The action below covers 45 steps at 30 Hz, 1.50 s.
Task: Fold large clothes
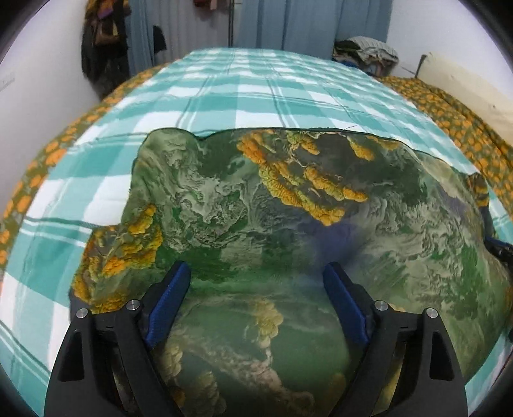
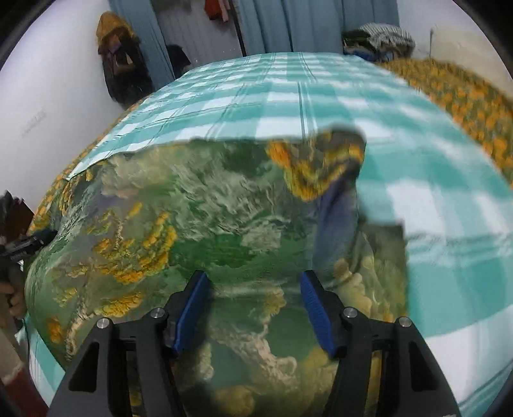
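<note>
A bed (image 1: 256, 93) with a teal-and-white checked sheet stands between white walls (image 1: 41, 80), blue curtains (image 1: 307, 22) behind it.

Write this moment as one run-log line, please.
stage: folding | item: green-and-orange printed garment spread on teal-and-white checked bedsheet | left gripper: open above garment | right gripper: open above garment

I'm in a bedroom at home. A bed (image 1: 256, 93) fills most of both my views, covered with a teal-and-white checked sheet (image 2: 288, 102) over an orange-flowered spread (image 1: 449, 109). Blue curtains (image 1: 304, 22) hang along the far wall. Dark clothes (image 2: 123, 67) hang on the white wall to the left, and a pile of folded laundry (image 1: 365, 51) sits at the bed's far right corner. A pale pillow (image 1: 465, 86) lies beside the right edge.
</note>
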Each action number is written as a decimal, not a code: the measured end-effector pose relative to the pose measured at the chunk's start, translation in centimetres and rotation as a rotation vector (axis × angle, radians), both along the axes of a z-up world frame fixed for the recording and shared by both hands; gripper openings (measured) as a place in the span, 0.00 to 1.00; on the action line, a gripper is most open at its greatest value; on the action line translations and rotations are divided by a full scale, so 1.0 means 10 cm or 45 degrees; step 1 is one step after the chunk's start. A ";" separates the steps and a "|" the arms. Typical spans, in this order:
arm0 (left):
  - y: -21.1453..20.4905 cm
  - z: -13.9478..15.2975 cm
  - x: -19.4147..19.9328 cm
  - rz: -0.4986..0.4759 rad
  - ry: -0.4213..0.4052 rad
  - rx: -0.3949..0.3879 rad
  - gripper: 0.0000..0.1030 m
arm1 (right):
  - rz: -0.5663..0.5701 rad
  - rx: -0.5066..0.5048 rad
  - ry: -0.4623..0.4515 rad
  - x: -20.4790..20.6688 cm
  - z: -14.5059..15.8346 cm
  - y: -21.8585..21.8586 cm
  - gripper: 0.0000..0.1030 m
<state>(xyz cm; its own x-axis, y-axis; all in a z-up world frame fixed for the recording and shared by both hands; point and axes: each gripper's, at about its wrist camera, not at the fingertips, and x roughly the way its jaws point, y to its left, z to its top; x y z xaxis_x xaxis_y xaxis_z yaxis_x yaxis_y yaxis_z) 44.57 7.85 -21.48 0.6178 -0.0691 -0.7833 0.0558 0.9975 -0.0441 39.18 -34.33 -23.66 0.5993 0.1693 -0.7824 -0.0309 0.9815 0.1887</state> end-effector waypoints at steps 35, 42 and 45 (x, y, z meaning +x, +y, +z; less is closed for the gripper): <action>-1.33 0.10 0.48 -0.276 0.220 0.060 0.92 | -0.050 -0.029 0.021 0.06 -0.05 0.05 0.60; -1.38 0.08 0.03 -0.283 0.179 0.137 0.92 | -0.069 -0.076 0.047 0.06 -0.04 0.10 0.60; -1.37 0.09 -0.07 -0.263 0.179 0.136 0.92 | -0.083 -0.076 0.068 0.06 -0.02 0.10 0.60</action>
<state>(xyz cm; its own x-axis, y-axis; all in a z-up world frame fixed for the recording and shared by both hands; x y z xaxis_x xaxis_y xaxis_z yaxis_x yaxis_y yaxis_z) 43.82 -5.90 -20.63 0.4836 -0.0948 -0.8701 0.2590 0.9651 0.0388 39.74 -33.37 -23.88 0.5644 0.0834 -0.8213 0.0422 0.9907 0.1296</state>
